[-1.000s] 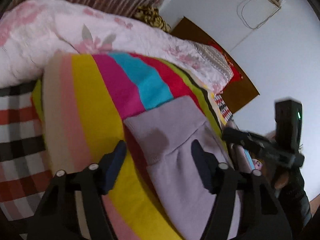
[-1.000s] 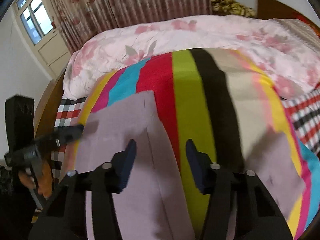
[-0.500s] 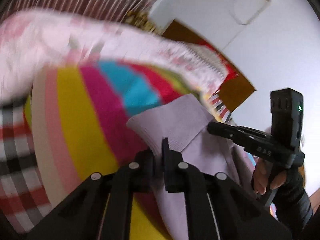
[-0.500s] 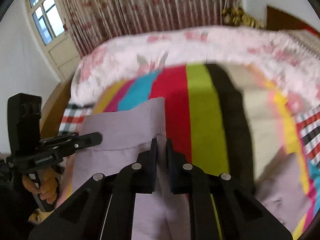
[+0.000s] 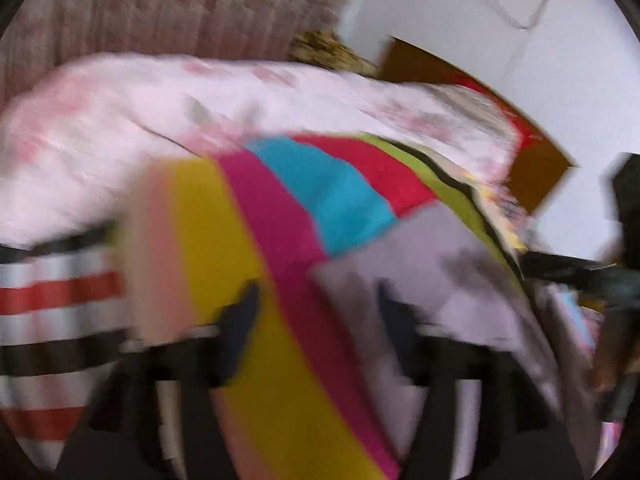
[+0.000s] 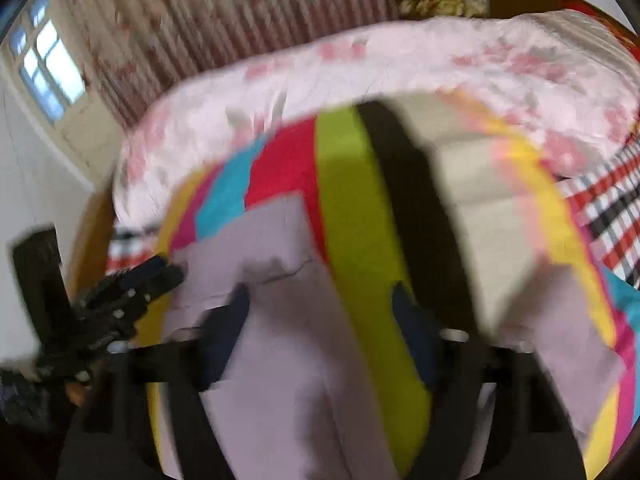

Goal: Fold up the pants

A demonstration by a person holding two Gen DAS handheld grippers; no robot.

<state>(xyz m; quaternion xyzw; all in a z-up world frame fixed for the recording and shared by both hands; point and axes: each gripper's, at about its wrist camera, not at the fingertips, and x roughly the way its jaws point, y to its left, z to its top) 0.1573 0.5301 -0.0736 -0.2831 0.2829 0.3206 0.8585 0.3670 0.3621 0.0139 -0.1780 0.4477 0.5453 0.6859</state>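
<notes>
Blurred fisheye views show lilac pants [image 6: 280, 320] lying flat on a bright striped blanket [image 6: 352, 208] spread over a bed, with a pink floral quilt [image 6: 400, 64] heaped along the blanket's far edge. The left gripper [image 5: 320, 320] has its fingers [image 5: 240, 320] spread apart, holding nothing, one over the blanket's yellow stripe and the other over the pants' near corner. The right gripper [image 6: 324, 320] also has its fingers [image 6: 228, 320] spread apart and unloaded, straddling the pants' edge beside the blanket's green stripe.
</notes>
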